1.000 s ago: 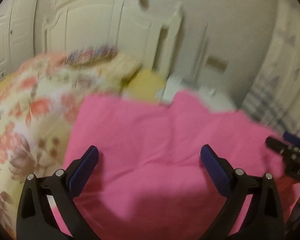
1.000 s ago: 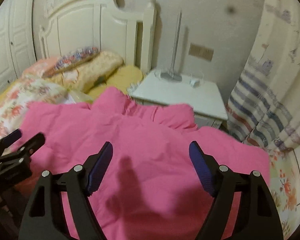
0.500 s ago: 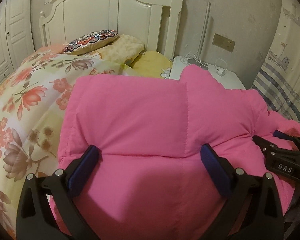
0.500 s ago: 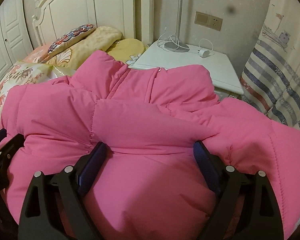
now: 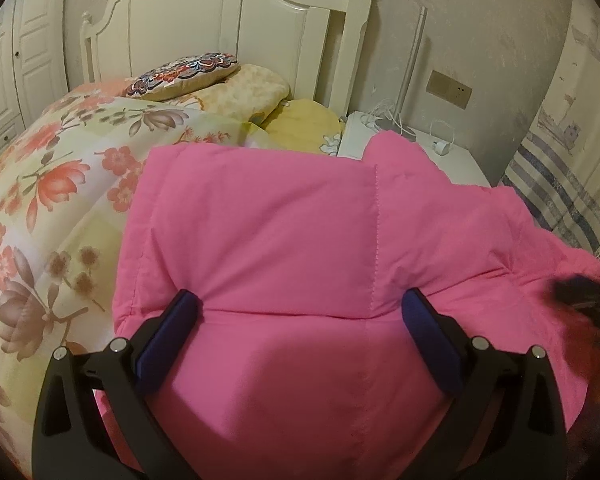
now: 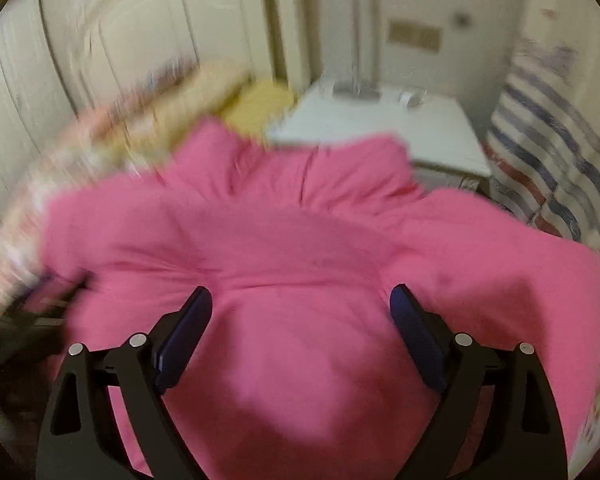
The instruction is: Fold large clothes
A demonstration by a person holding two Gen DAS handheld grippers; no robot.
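Note:
A puffy pink quilted jacket (image 5: 284, 232) lies folded on the bed and fills the middle of both views; it also shows in the right wrist view (image 6: 260, 248). My left gripper (image 5: 300, 308) is open, its blue-padded fingers spread wide just over the jacket's near part. My right gripper (image 6: 300, 300) is open too, fingers spread over the jacket. The right gripper shows blurred at the right edge of the left wrist view (image 5: 584, 296). The left gripper is a dark blur at the left edge of the right wrist view (image 6: 24, 312).
A floral quilt (image 5: 48, 200) covers the bed on the left, pillows (image 5: 188, 76) lie at the white headboard (image 5: 228, 28). A white nightstand (image 6: 388, 128) with a lamp pole and charger stands behind the jacket. A striped curtain (image 6: 548, 168) hangs on the right.
The jacket came down and settled on the bed. Both grippers stay open. The right wrist view is now blurred by motion; the right gripper has drawn back a little.

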